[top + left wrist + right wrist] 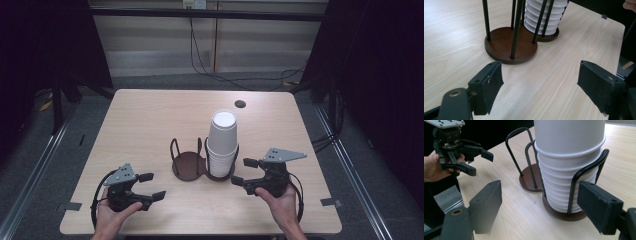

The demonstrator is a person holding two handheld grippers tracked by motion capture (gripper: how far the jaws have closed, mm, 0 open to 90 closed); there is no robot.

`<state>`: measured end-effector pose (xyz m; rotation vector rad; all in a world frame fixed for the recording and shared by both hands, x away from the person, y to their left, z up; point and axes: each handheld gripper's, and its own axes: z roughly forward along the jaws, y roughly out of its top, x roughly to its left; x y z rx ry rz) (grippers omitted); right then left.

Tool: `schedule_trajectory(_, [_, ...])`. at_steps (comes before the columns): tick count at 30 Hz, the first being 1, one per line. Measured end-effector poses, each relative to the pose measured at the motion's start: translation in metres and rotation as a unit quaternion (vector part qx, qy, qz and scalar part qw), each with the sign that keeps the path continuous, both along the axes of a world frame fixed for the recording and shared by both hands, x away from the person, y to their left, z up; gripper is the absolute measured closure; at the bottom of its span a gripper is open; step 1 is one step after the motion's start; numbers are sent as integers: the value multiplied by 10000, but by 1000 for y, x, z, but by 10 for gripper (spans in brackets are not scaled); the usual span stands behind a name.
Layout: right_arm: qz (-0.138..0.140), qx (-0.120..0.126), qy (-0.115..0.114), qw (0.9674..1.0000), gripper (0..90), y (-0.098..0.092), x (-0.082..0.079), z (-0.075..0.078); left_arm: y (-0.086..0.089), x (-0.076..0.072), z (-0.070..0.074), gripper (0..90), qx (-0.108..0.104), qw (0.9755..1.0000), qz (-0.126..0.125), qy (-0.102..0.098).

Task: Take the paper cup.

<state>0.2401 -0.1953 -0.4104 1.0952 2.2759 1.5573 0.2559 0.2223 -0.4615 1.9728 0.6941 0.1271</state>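
Observation:
A tall stack of white paper cups stands in the right half of a twin cup holder with black wire hoops and brown round bases. The left base holds nothing. My right gripper is open just right of the stack, jaws pointing at it. In the right gripper view the cup stack sits just ahead, in line with the gap between the jaws of the right gripper. My left gripper is open at the front left, apart from the holder. Ahead of the left gripper lies the empty base.
The wooden table has a dark round hole near its far edge. Small grey tape marks sit at the front corners. Cables run over the floor behind the table, between dark curtains.

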Motion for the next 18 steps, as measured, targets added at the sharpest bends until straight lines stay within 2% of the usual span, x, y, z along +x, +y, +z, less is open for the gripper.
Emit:
schedule_trajectory(6, [-24, -43, -75, 10000, 202, 2, 7, 7, 0, 0, -1, 198, -9, 10000, -15, 20])
schedule_trajectory(13, [86, 52, -186, 9998, 216, 8, 13, 14, 0, 0, 0, 199, 3, 10000, -45, 5])
schedule_trajectory(18, [-26, 15, -200, 9998, 191, 4, 22, 24, 1, 0, 1, 204, 16, 10000, -20, -21])
